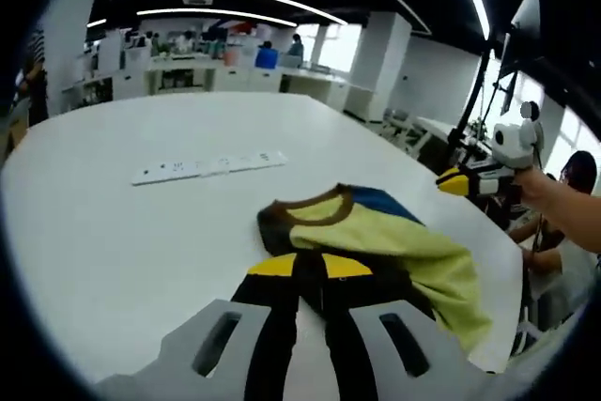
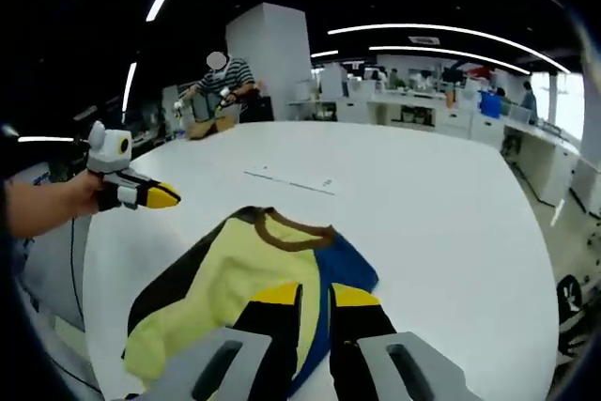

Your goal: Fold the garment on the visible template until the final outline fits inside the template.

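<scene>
A crumpled garment (image 1: 376, 241) in yellow, blue and black with a brown collar lies on the white table (image 1: 113, 232). My left gripper (image 1: 310, 268) hovers just before it, its yellow-tipped jaws close together with nothing between them. The right gripper (image 1: 460, 182) is held in the air off the table's right edge. In the right gripper view the garment (image 2: 235, 269) lies under and ahead of my right gripper (image 2: 316, 296), whose jaws are also together and hold nothing. The left gripper (image 2: 160, 198) floats at the left, clear of the cloth.
A long white strip (image 1: 207, 166) with small marks lies flat on the table beyond the garment, also seen as the strip (image 2: 291, 180). The table's edge runs close to the garment. A person (image 2: 221, 82) stands at a far desk; office desks line the back.
</scene>
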Demonstrator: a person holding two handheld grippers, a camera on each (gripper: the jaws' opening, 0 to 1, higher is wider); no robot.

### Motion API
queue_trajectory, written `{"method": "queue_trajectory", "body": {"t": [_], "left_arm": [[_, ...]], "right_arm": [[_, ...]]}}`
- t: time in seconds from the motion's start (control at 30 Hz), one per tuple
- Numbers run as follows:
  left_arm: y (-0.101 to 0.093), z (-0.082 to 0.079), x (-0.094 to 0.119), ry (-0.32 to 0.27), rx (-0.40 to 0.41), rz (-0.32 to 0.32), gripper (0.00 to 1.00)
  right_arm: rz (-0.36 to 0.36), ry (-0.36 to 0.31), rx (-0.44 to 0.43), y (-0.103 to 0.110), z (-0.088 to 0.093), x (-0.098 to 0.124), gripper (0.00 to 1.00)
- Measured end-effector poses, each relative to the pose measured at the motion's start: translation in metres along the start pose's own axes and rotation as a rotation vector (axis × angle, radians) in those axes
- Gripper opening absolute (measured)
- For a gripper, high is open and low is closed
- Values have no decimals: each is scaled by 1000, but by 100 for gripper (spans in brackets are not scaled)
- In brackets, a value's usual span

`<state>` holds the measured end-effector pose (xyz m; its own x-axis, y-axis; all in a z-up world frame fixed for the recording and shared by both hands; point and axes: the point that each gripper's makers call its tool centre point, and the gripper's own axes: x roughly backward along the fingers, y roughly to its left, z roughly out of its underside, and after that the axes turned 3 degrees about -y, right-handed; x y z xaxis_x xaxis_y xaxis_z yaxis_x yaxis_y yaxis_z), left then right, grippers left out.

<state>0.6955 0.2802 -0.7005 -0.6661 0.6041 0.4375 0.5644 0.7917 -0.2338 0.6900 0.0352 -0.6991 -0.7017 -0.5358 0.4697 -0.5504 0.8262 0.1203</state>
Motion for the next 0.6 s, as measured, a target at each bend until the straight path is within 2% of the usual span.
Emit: {"method": "queue_trajectory", "body": {"t": [0.17, 0.4, 0.6], "left_arm": [[-12, 17, 10, 8, 8, 10, 5], [-25, 40, 14, 31, 25, 30, 5], [-32, 48, 15, 36, 39, 36, 5]], "right_arm": [[-1, 6, -13, 7, 16, 11, 6], [-11, 34, -35, 17, 43, 22, 6], [-55, 53, -61, 33, 60, 30, 7]]}}
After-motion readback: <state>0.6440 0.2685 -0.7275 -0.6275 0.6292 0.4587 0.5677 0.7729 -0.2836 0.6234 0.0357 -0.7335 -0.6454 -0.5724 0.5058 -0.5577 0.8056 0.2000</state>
